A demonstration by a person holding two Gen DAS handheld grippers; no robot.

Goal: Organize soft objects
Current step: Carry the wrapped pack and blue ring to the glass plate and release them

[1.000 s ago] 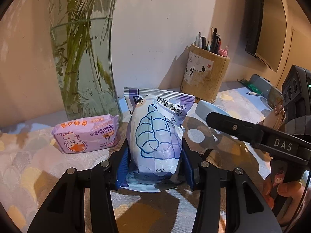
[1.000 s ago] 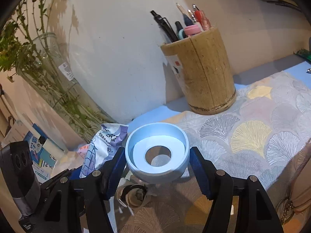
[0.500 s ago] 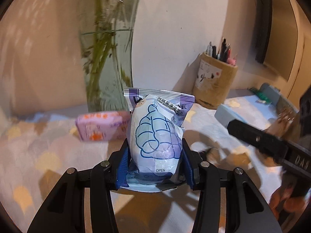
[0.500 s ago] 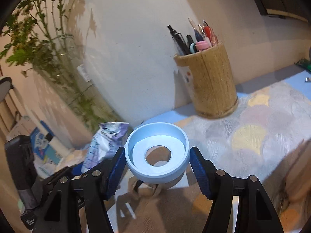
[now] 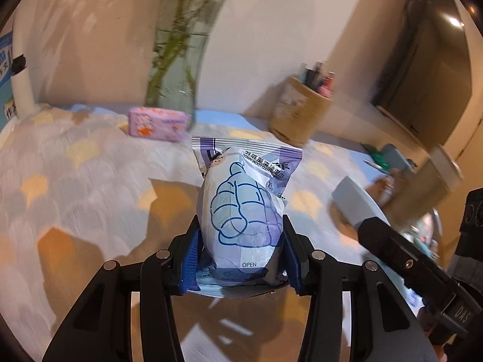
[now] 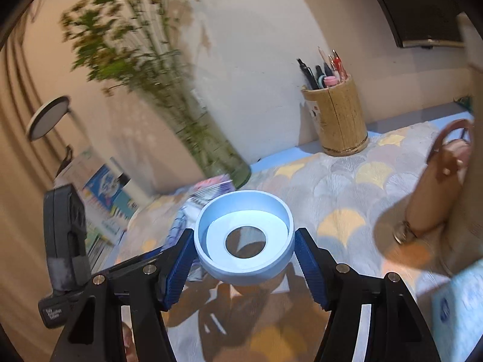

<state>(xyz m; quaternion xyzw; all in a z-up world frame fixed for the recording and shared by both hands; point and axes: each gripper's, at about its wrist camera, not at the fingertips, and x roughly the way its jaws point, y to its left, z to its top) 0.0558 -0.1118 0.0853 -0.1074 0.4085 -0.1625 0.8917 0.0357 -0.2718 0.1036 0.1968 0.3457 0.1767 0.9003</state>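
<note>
wipes packet (image 5: 243,211) sits clamped upright in the left gripper (image 5: 241,259), lifted farther back from the pink pack (image 5: 158,123) by the vase (image 5: 178,51); right gripper (image 6: 244,259) still clutches the blue ring (image 6: 244,236), likewise raised. both are mid-carry above the cloth (image 5: 75,181).

Vase (image 5: 178,60) and pen holder (image 6: 336,117) along wall.

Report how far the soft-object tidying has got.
Nothing looks put away yet. In hand: left tool grips the wet-wipes pack, right tool grips the blue ring-shaped holder, both above the cloth. Left: the pink tissue pack lies by the vase.
</note>
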